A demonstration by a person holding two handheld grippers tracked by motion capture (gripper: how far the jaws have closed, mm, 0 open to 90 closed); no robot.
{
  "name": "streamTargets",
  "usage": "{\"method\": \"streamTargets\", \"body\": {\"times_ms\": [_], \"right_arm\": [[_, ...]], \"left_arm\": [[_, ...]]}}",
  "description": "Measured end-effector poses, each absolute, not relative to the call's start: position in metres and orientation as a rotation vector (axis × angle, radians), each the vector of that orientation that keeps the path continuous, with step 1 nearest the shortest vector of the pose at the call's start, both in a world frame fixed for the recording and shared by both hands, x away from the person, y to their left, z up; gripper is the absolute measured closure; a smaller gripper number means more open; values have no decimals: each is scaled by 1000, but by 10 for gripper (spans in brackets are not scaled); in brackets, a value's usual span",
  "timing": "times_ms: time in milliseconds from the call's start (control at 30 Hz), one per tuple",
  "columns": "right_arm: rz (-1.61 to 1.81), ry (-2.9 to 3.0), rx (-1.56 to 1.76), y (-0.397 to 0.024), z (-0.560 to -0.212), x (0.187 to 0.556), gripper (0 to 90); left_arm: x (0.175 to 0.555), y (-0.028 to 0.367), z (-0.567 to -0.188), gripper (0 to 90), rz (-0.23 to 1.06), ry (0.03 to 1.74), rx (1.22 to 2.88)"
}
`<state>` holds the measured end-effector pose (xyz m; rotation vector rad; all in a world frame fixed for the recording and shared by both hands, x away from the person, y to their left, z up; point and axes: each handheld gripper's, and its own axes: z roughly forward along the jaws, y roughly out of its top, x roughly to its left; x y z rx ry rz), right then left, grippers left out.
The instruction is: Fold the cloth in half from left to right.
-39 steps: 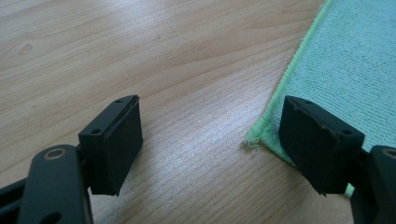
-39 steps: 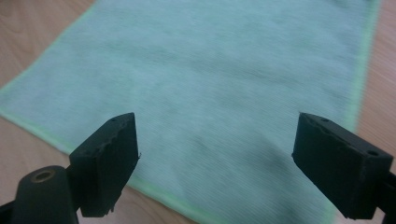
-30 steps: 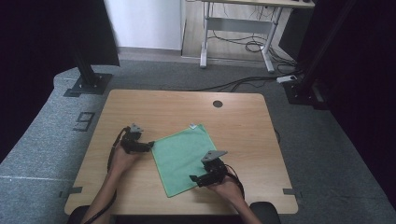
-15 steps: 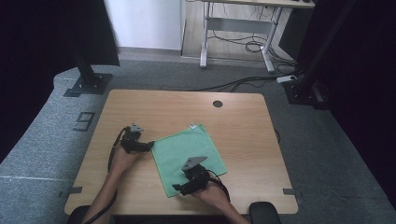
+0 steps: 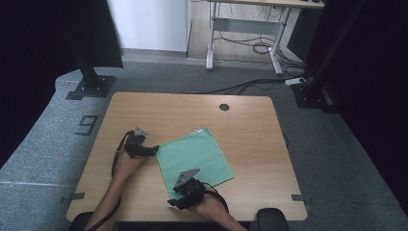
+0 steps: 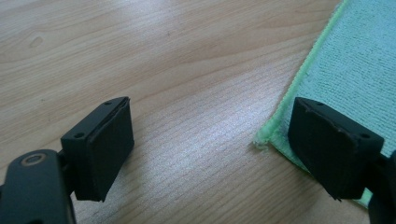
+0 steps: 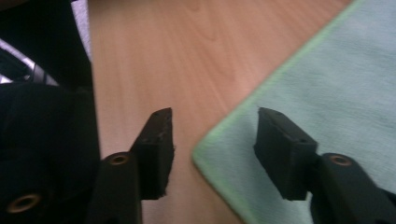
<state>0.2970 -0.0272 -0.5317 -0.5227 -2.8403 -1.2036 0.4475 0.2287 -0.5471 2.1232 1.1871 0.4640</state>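
Observation:
A green cloth (image 5: 195, 159) lies flat on the wooden table (image 5: 250, 139), turned like a diamond. My left gripper (image 5: 155, 150) rests at its left corner. Its jaws have just been opening and stand wide, and in the left gripper view (image 6: 215, 149) the cloth corner (image 6: 268, 135) lies on the wood beside the right jaw. My right gripper (image 5: 174, 202) is at the cloth's near corner. Its jaws have just been closing, and in the right gripper view (image 7: 217, 149) the cloth corner (image 7: 210, 149) lies between the pads, which do not touch it.
A round cable hole (image 5: 224, 107) sits near the table's far edge. A small white tag (image 5: 197, 129) marks the cloth's far corner. A dark rounded object (image 5: 272, 219) is at the table's near right edge. Bare wood lies right of the cloth.
My right gripper has slid left and toward the person along the cloth's near edge to its near corner, and its jaws have narrowed. The left hand has stayed put.

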Motion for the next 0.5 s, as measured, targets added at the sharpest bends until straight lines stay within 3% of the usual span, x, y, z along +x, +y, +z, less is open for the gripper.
{"method": "streamTargets", "body": {"times_ms": [233, 300, 433, 500], "right_arm": [[-1142, -2925, -455, -21, -537, 287, 585], [-1129, -2978, -439, -21, -536, 285, 666], [-1140, -2998, -443, -22, -537, 284, 742], [-1141, -2992, -463, -24, -537, 287, 826]], "left_arm": [[446, 228, -547, 197, 460, 1157, 2125], [445, 228, -546, 266, 457, 1138, 2126], [442, 226, -546, 348, 445, 1101, 2126], [440, 222, -545, 466, 435, 1075, 2133]]}}
